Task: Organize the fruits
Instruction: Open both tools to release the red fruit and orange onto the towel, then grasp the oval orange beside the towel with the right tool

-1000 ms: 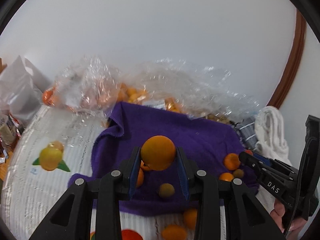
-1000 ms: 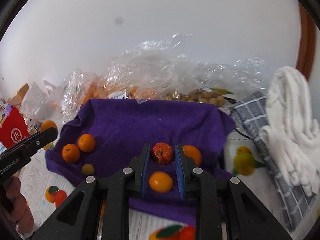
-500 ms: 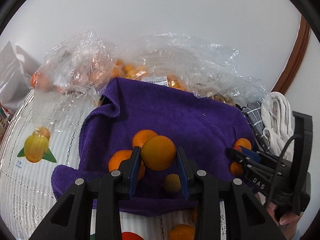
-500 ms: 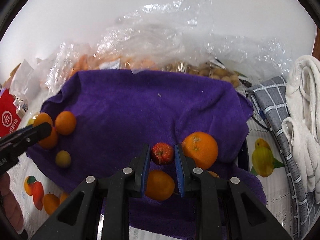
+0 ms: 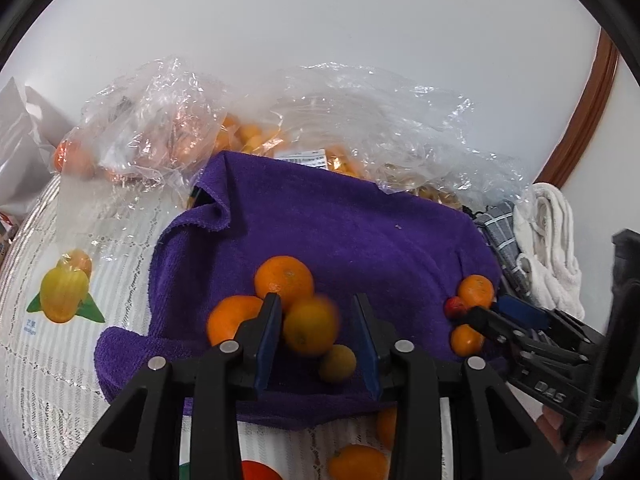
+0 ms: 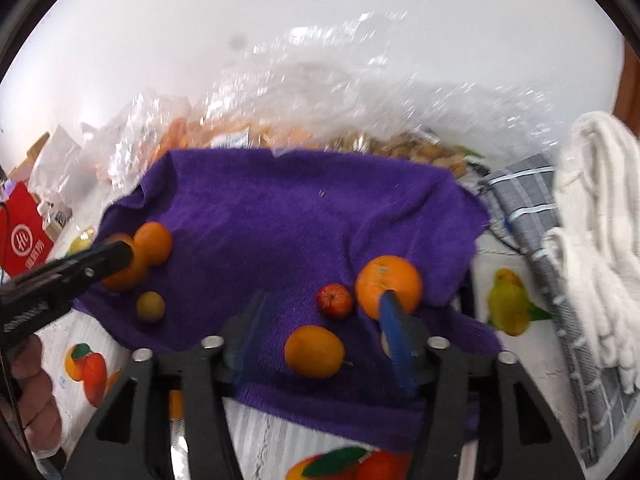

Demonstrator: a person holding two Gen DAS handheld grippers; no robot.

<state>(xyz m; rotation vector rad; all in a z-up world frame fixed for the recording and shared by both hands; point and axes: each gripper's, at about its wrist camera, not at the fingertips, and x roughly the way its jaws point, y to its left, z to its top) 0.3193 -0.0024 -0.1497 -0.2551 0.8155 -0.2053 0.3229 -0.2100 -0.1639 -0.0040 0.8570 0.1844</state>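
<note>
Both grippers hang over a rumpled purple terry towel (image 5: 340, 232). On the left gripper (image 5: 316, 334), the jaws have just been opening; a blurred round orange fruit (image 5: 311, 326) sits between them, against the left pad and clear of the right one. On the right gripper (image 6: 320, 328), the jaws have just been opening and stand wide, gripping nothing. A small red fruit (image 6: 335, 300) lies on the towel beyond them, beside a large orange (image 6: 389, 286), with a smaller orange fruit (image 6: 314, 351) nearer the camera.
</note>
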